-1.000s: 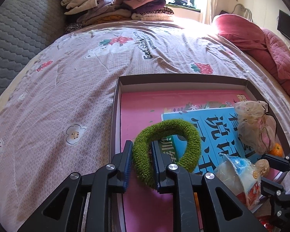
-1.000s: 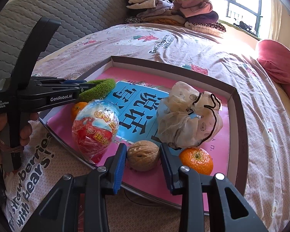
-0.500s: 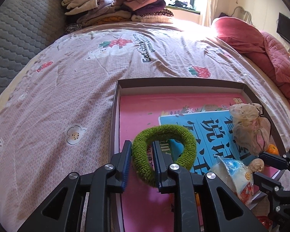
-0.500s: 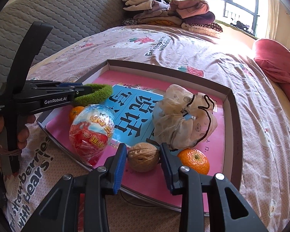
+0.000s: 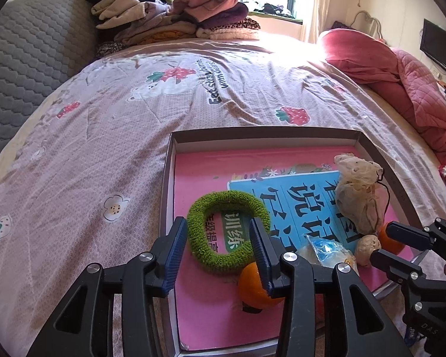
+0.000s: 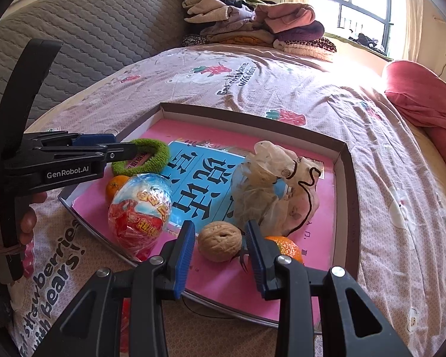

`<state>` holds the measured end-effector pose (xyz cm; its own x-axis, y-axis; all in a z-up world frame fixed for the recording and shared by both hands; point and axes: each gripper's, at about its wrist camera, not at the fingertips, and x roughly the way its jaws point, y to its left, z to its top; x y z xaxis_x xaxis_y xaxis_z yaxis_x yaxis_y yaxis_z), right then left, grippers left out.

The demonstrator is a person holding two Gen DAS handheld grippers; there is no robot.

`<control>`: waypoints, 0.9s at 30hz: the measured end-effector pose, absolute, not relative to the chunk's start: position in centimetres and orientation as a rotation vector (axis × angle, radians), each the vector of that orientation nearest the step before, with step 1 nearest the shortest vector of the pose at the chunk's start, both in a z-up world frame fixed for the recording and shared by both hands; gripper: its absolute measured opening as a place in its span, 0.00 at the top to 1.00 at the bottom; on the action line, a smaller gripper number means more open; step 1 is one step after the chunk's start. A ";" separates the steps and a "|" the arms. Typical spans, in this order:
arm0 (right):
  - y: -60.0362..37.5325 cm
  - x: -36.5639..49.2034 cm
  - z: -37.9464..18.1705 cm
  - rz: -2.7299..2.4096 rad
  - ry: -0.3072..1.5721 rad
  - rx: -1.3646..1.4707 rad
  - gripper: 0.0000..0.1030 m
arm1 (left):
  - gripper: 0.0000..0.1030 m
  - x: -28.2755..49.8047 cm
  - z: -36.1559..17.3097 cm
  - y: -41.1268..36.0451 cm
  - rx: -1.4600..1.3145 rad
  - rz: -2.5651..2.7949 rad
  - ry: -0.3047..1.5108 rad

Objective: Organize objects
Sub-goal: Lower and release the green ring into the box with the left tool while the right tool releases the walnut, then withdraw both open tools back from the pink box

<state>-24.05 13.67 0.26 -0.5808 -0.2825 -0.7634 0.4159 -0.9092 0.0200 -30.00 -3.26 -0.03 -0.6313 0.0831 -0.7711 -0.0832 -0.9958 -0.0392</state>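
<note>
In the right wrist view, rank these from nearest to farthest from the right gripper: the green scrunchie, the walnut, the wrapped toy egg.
1. walnut: between the right gripper's fingers.
2. wrapped toy egg: just left, in the box.
3. green scrunchie: far left, by the left gripper, whose jaws are opening.

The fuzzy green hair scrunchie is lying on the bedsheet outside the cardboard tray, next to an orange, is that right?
Not quite. The fuzzy green hair scrunchie lies inside the shallow cardboard tray, on the pink book cover, not on the bedsheet. The left wrist view shows it between the opening jaws of the left claw, whose pads do not press on it. The small orange is indeed right beside it.
</note>
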 end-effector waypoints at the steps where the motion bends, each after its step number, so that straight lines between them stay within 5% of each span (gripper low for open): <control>1: 13.7 -24.0 0.4 -2.479 0.223 1.153 0.65 | 0.53 -29.9 0.1 -3.2 -1.301 2.759 -0.001; 27: 13.7 -22.0 4.5 -2.520 0.189 1.041 0.65 | 0.41 -25.4 4.6 -3.2 -1.233 2.799 -0.031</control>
<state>-22.04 13.72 4.50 -0.6396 -0.3154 -0.7010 0.4163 -0.9087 0.0290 -25.36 -3.19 4.56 -0.6722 0.0839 -0.7356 -0.0674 -0.9964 -0.0520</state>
